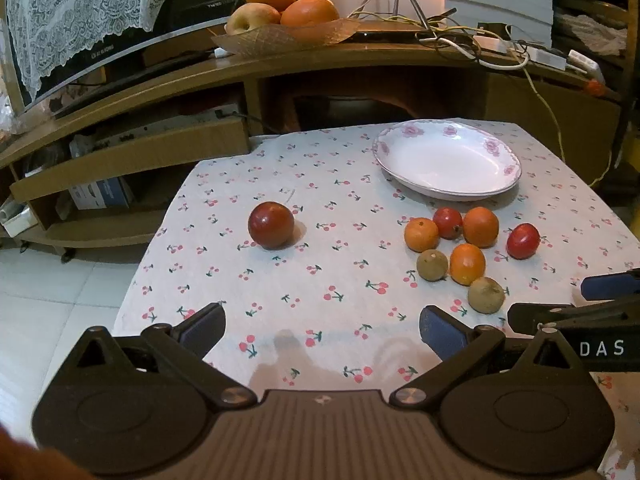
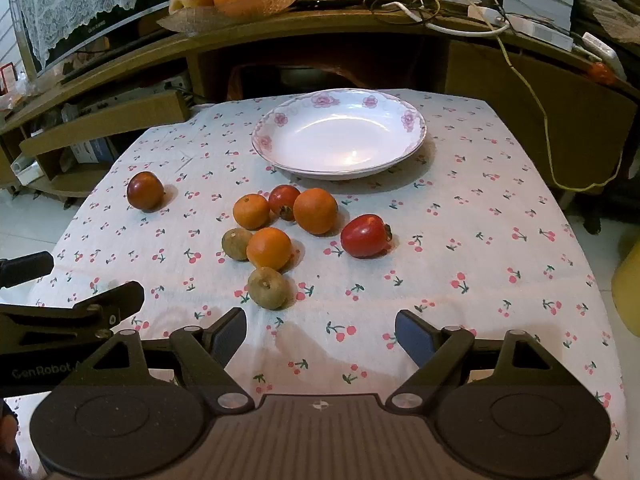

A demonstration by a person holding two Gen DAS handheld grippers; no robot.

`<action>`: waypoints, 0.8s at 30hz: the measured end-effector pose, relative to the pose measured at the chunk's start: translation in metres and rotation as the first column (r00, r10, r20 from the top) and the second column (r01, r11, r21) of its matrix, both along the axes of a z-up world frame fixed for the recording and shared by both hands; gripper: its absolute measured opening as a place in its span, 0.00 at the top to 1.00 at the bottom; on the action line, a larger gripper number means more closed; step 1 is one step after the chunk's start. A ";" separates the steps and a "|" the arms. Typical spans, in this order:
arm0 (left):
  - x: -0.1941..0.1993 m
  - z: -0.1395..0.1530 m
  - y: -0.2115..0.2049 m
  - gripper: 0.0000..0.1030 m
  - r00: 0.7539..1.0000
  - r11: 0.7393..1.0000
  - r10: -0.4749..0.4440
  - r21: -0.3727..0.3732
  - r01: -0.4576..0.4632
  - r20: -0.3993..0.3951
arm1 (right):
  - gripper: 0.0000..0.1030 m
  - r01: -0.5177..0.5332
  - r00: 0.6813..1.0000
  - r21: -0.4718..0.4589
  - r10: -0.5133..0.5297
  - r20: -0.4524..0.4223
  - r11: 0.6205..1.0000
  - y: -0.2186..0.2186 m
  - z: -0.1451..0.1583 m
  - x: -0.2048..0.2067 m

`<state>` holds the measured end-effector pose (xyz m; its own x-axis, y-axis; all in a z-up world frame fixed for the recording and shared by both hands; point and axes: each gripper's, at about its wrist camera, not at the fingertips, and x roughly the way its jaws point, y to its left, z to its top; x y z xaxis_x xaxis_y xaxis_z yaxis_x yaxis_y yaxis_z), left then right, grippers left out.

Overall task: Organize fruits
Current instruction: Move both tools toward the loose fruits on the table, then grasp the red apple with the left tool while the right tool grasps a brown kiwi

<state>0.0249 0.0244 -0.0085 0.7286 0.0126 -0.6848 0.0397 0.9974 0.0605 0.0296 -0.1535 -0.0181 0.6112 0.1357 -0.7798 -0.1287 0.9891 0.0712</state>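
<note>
Take the plate (image 2: 339, 136) as your landmark: it sits at the far middle of the cherry-print cloth (image 2: 480, 220) with nothing in it, so the sorting has not started and you are in the approach step.

Just on the near side of the plate lies a cluster of fruit: three oranges, one of them (image 2: 315, 211) closest to the plate, a small red fruit (image 2: 283, 201) wedged between two of them, and two brownish-green fruits, the nearer one (image 2: 268, 287) farthest from the plate. A red tomato-like fruit (image 2: 366, 236) lies a little apart, near and to the right of the cluster. A dark red fruit (image 1: 271, 225) sits alone, well to the left of the plate.

Your right gripper (image 2: 320, 334) hangs over the cloth on the near side of the cluster, jaws wide and empty, the brownish-green fruit just ahead of its left finger. Your left gripper (image 1: 322, 326) is likewise spread wide with nothing between the pads.

The next move probably calls for centring the right jaws on that nearest fruit, descending around it, and closing gently so it does not roll into its neighbours.
</note>
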 end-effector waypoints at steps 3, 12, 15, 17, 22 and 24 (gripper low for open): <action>0.004 0.001 0.003 0.00 1.000 1.000 0.004 -0.004 -0.004 0.010 | 0.20 -0.015 1.000 0.000 0.015 -0.001 1.000 0.003 -0.001 0.004; 0.024 -0.003 0.011 0.00 1.000 1.000 -0.006 0.022 0.005 0.029 | 0.23 -0.066 0.998 0.001 0.066 0.000 0.998 0.010 -0.007 0.018; 0.029 -0.005 0.009 0.00 0.999 0.999 -0.015 0.040 0.014 0.038 | 0.26 -0.079 0.997 0.005 0.079 -0.006 0.997 0.012 -0.010 0.023; 0.033 -0.008 0.009 0.00 0.999 0.998 -0.025 0.054 0.023 0.043 | 0.28 -0.090 0.996 0.008 0.090 -0.010 0.996 0.013 -0.012 0.026; 0.042 -0.013 0.008 0.00 0.998 0.998 -0.041 0.054 0.039 0.038 | 0.34 -0.110 0.994 0.013 0.110 -0.023 0.994 0.014 -0.016 0.030; 0.044 -0.015 0.007 0.00 0.998 0.997 -0.054 0.059 0.052 0.037 | 0.35 -0.126 0.991 0.015 0.127 -0.030 0.992 0.016 -0.018 0.029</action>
<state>0.0687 0.0314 -0.0235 0.7552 0.0122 -0.6553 0.0886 0.9887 0.1206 0.0591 -0.1373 -0.0359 0.5644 0.2204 -0.7955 -0.2503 0.9640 0.0894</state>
